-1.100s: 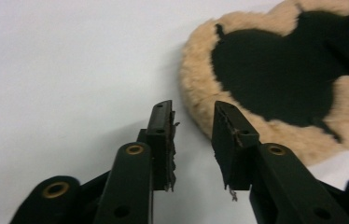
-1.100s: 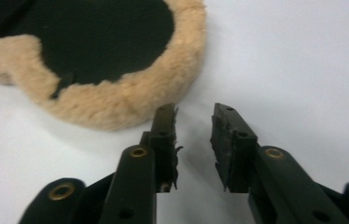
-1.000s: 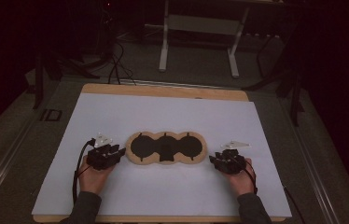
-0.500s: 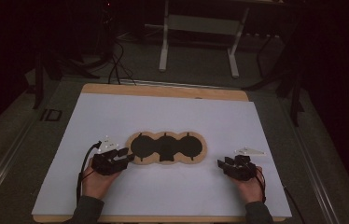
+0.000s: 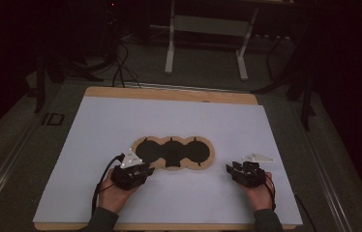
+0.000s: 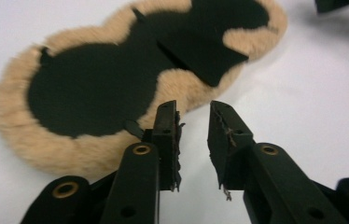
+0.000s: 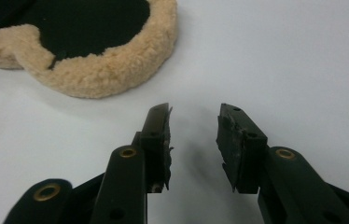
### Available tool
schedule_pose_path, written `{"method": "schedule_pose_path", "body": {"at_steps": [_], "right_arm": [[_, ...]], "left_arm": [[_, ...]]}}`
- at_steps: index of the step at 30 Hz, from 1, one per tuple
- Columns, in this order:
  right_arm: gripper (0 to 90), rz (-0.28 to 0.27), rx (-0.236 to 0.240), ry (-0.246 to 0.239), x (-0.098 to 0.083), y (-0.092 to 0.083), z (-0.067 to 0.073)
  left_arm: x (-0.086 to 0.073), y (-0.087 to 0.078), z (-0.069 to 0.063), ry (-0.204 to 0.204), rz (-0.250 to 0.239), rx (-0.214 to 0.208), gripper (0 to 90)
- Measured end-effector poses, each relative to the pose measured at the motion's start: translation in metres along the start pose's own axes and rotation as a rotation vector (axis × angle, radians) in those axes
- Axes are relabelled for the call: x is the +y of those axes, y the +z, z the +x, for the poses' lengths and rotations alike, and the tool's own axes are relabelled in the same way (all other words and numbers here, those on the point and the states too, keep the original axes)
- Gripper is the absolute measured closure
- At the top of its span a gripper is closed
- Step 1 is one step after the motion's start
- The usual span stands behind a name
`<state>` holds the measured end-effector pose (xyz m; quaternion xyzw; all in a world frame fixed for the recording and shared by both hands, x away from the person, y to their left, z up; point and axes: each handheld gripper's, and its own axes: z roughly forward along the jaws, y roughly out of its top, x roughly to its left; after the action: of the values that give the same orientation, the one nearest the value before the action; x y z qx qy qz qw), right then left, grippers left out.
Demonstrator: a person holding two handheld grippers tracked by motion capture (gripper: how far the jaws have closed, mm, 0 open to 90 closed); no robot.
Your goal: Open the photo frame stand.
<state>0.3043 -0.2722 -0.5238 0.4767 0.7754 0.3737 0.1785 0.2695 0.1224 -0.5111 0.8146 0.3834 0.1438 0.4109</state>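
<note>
A white sheet covers the table. Near its front middle lies a flat fleece piece, three joined lobes with black centres and a tan woolly rim. The left gripper sits at its left end, jaws parted, having just been closing, nothing between. The right gripper rests apart, jaws open and empty.

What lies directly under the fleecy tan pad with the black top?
The fleecy pad lies on a white sheet covering the wooden table. Whatever is beneath the pad itself is hidden.
</note>
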Motion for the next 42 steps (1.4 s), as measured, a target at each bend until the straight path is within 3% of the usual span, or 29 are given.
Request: {"method": "schedule_pose_path", "body": {"at_steps": [6, 11, 19, 23, 42], "right_arm": [[63.2, -0.009, -0.009, 0.016, 0.000, -0.001, -0.002], [62.4, -0.004, -0.013, 0.034, -0.002, 0.000, -0.005], [62.5, -0.016, -0.012, 0.051, -0.003, -0.002, -0.007], [62.5, -0.020, -0.009, 0.052, -0.003, -0.003, -0.007], [62.5, -0.016, -0.012, 0.048, -0.003, -0.002, -0.007]], "left_arm": [[0.001, 0.014, -0.016, 0.077, 0.039, 0.011, 89.9], [0.003, 0.030, -0.023, 0.109, 0.079, 0.015, 90.0], [0.009, 0.050, -0.028, 0.113, 0.108, 0.040, 90.0], [0.011, 0.056, -0.027, 0.092, 0.107, 0.051, 90.0], [0.015, 0.057, -0.026, 0.068, 0.100, 0.051, 90.0]]}}
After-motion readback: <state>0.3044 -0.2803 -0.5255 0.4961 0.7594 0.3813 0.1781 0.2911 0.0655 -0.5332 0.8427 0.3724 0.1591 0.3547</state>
